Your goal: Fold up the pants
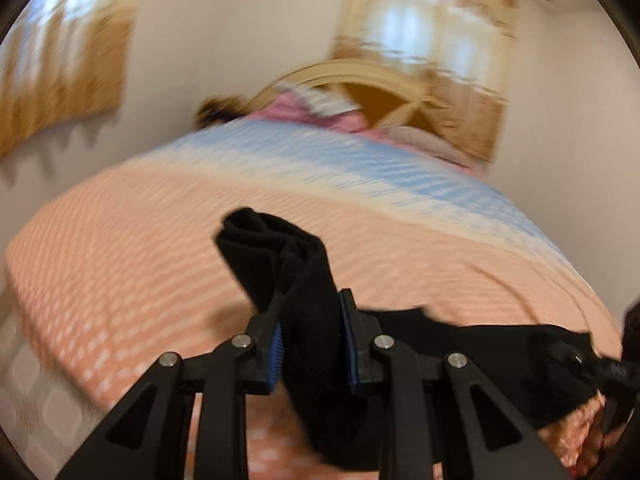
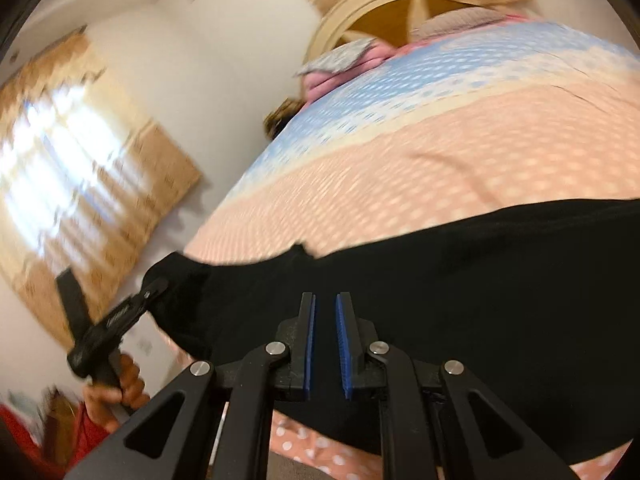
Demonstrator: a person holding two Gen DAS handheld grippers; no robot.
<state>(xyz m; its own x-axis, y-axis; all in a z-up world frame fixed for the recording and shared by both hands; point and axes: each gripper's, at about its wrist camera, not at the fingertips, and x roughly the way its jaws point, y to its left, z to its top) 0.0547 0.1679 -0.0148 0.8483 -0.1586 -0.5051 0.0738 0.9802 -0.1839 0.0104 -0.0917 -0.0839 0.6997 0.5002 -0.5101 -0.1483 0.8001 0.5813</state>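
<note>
Left tool [image 1: 310, 344]: its two blue-padded fingers pinch a bunched fold of the black pants [image 1: 276, 256], which rises in a crumpled peak above the fingertips. The rest of the cloth trails away to the right, low across the near edge of the bed [image 1: 120, 248].

Right tool [image 2: 326, 344]: the fingers stand nearly parallel with a narrow gap between the blue pads. Black cloth lies behind the gap; whether any of it is caught between the pads cannot be told. The pants [image 2: 480, 280] spread as a wide dark band across the near part of the bed [image 2: 440, 160] in this view. At their left end, the left tool [image 2: 154, 292] grips one corner, held by the person's left hand [image 2: 120, 388].

The bedspread is peach with white dots near the pants, turning to a blue band farther off. Pink pillows [image 1: 304, 110] and a curved cream headboard [image 2: 360, 12] lie at the far end. Both views are motion-blurred.
</note>
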